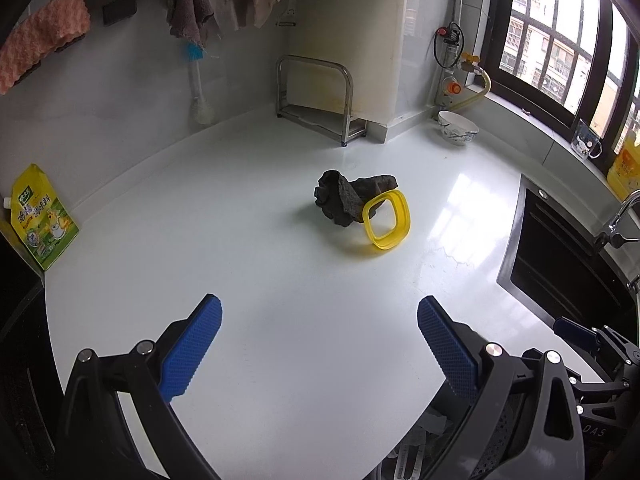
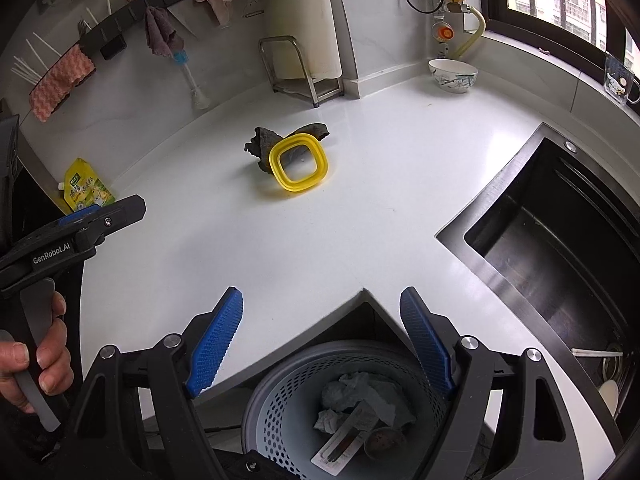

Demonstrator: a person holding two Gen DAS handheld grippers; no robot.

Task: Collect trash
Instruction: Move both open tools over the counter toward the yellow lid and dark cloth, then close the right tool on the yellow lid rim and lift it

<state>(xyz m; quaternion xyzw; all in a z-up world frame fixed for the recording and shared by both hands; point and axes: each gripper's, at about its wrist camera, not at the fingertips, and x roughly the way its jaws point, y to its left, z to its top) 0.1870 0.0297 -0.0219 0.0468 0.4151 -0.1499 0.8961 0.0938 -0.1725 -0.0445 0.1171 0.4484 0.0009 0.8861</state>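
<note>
Both grippers, left (image 1: 319, 312) and right (image 2: 321, 304), gape wide and empty; trash already fills the perforated bin (image 2: 280, 384) below the counter edge, handy for dropping, while a yellow ring (image 1: 387, 220) leans on a dark rag (image 1: 344, 198)

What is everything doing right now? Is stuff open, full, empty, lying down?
Left gripper: open, holding nothing.
Right gripper: open, holding nothing.
Trash basket: partly filled with crumpled paper and wrappers.
Yellow ring: tilted, leaning on the dark rag.
Dark rag: crumpled on the counter.
Bowl: upright.
Yellow pouch: leaning against the wall.
</note>
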